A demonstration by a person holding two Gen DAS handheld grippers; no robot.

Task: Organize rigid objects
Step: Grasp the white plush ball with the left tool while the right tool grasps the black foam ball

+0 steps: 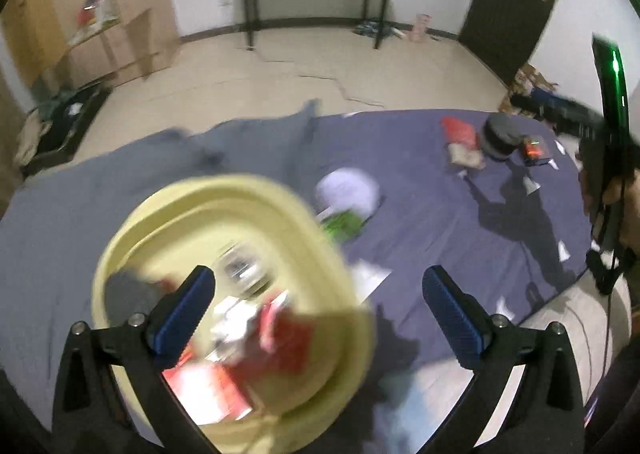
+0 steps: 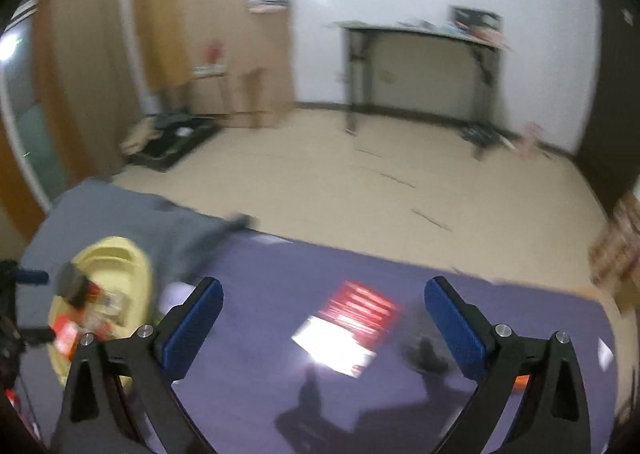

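A pale yellow basin point(image 1: 224, 209) sits on the purple cloth point(image 1: 420, 213), holding several red and white packets and a grey lump. My left gripper point(image 1: 318, 312) is open and empty, its left finger over the basin's inside. The basin also shows at the left of the right wrist view point(image 2: 120, 254). My right gripper point(image 2: 322, 320) is open and empty above a red and white box point(image 2: 346, 328) lying flat on the cloth. In the left wrist view, a red packet point(image 1: 458, 129), a dark round jar point(image 1: 500, 137) and a small dark box point(image 1: 534, 151) lie far right.
A white and green object point(image 1: 348, 199) lies just beyond the basin. Grey cloth point(image 1: 120, 181) covers the left part of the surface. The other hand-held gripper point(image 1: 608, 157) shows at the right edge. Beyond the cloth is beige floor point(image 2: 360, 181) and a black desk point(image 2: 420, 73).
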